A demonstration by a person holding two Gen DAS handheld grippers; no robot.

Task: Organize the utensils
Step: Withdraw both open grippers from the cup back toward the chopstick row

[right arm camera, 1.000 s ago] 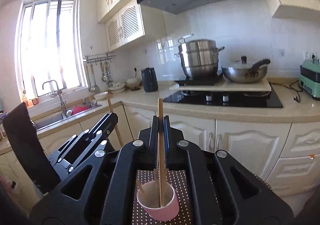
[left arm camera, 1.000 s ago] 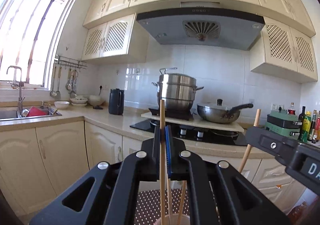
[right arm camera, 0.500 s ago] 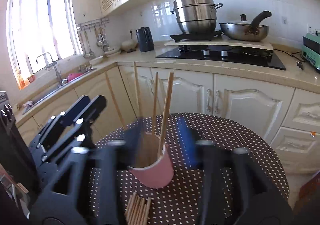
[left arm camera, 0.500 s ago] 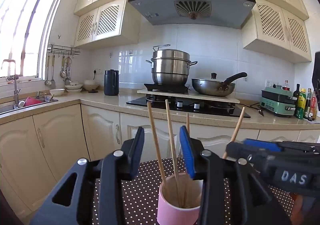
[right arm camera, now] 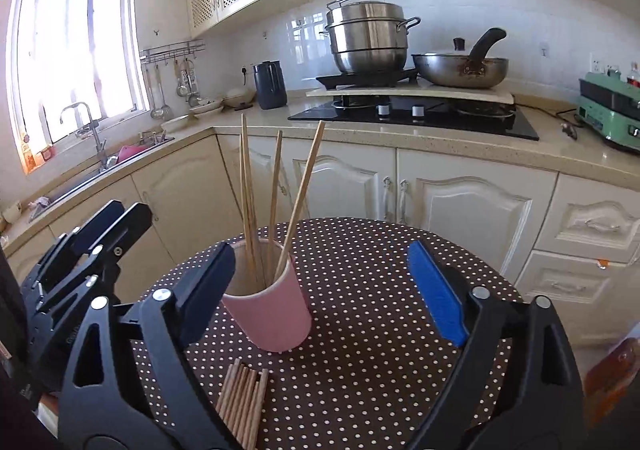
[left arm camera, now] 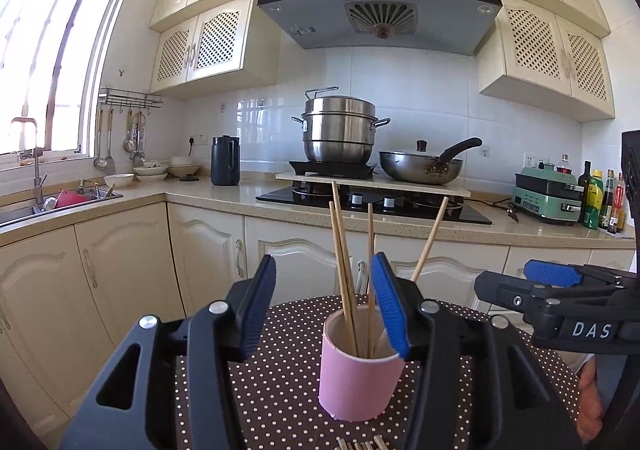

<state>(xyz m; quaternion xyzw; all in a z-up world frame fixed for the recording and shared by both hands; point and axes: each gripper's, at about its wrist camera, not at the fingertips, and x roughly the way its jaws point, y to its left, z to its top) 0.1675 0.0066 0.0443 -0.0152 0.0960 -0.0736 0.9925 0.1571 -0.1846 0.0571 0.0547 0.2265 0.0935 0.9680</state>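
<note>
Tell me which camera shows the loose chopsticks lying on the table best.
The right wrist view: the loose chopsticks lie in plain sight before the pink cup. The left wrist view catches only their tips at its bottom edge.

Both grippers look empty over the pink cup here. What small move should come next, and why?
Probably lower the right gripper toward the loose chopsticks lying on the dotted table in front of the pink cup. Both grippers' jaws have just been opening and hold nothing; four sticks already stand in the cup, and the bundle remains unsorted.
</note>
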